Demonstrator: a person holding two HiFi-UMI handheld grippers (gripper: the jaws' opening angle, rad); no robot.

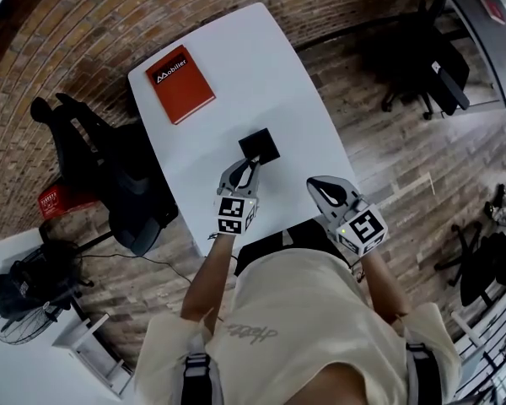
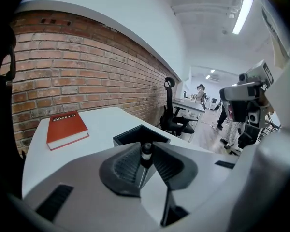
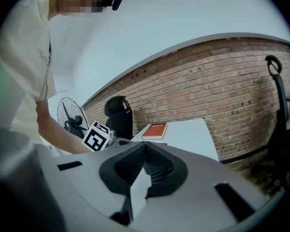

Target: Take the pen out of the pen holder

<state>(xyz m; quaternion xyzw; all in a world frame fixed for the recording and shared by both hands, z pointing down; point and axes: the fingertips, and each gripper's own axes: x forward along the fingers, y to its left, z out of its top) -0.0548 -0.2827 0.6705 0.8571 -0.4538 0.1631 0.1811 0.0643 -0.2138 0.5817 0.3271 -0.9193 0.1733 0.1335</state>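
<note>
At mid-table, against the near side of the black pen holder [image 1: 260,146]: left gripper [image 2: 145,148] closed on the pen [image 2: 146,153], pen not yet drawn out.

The pads press only on the pen's capped top. Its lower part is hidden behind them and is judged to sit in the holder, which rests unsecured on the white table [image 1: 236,49]. Right gripper [image 3: 144,152] hangs off to the side, jaws together on nothing, bracing nothing. Risks, as judged:
- So small a hold may slip off the smooth cap on the pull.
- A slanted draw could bind the pen against the rim and drag or tip the unheld holder.
- A dropped pen could roll toward the table edge.
</note>
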